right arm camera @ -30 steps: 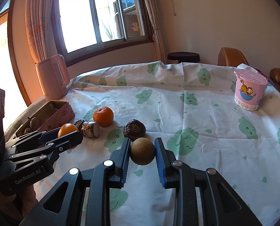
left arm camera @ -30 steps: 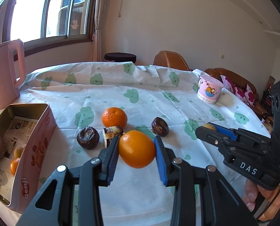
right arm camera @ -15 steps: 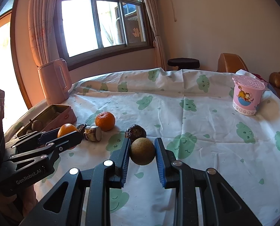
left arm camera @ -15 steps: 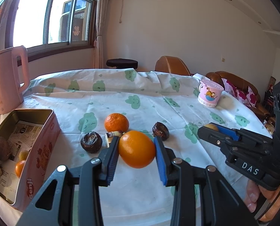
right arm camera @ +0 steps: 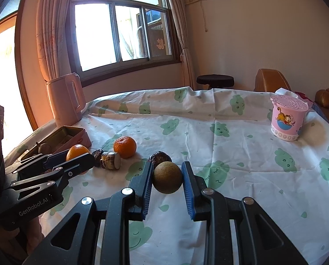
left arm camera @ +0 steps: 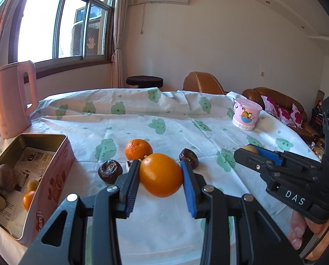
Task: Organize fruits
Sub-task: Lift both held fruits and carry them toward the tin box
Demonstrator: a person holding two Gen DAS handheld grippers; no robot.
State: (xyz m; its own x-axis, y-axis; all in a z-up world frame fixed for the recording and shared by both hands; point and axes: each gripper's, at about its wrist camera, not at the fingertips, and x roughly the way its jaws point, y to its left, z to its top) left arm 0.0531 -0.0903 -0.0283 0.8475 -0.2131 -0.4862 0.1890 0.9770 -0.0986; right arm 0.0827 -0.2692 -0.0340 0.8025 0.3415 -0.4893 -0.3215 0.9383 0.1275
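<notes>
The left gripper (left arm camera: 160, 176) pinches a big orange (left arm camera: 160, 174) between its blue pads, held up over the white tablecloth (left arm camera: 142, 123) with green clouds; the right gripper (right arm camera: 167, 177) pinches a round brown-green fruit (right arm camera: 167, 177) the same way; behind the orange a smaller tangerine (left arm camera: 138, 149) sits on the cloth, with a dark wrinkled fruit (left arm camera: 109, 171) on its left and another dark fruit (left arm camera: 189, 156) on its right; a pink tin box (left arm camera: 54, 176) stands open at the left with a few fruits inside; a pink kettle (left arm camera: 12, 101) stands behind the box; a pink cartoon cup (left arm camera: 246, 116) stands far to the right.
</notes>
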